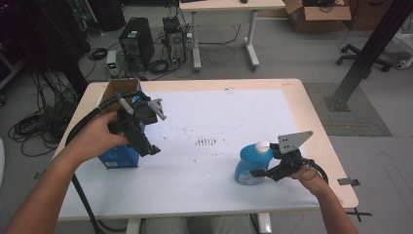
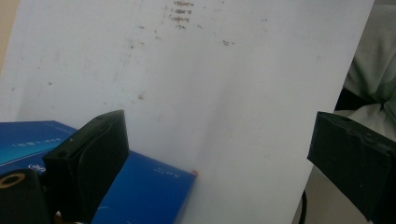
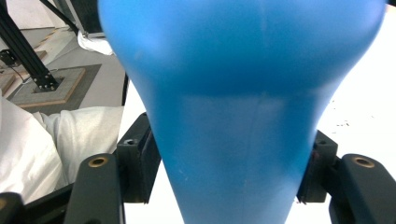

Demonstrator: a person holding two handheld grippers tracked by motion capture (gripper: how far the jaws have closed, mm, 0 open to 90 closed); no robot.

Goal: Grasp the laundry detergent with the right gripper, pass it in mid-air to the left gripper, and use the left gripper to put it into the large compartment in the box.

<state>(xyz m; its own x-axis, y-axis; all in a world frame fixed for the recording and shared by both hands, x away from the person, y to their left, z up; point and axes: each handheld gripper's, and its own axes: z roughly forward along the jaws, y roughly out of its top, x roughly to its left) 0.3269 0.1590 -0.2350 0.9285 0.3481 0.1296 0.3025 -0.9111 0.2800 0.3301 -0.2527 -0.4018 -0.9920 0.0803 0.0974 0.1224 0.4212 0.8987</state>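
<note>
1. The blue bottle (image 1: 251, 165) with its white cap (image 1: 262, 145) stands upright near the table's (image 1: 204, 195) front right corner, on the white sheet that covers the top.
2. The right gripper (image 1: 267, 171) comes at it from the right edge; in the right gripper view both jaws press against the narrowing blue body (image 3: 243, 116), one on each flank, so it is clamped on the bottle.
3. The left gripper (image 1: 146, 141) hangs above the blue box (image 1: 119, 156) at the table's left edge, jaws spread wide with nothing between them.
4. Judged from its look, the bottle is smooth plastic, likely slippery and somewhat yielding under pressure; if it holds liquid it will be heavy at the bottom.
5. The tapered waist below the cap seems the best hold: narrower than the base, and the flare above should stop it slipping down through the jaws.
</note>
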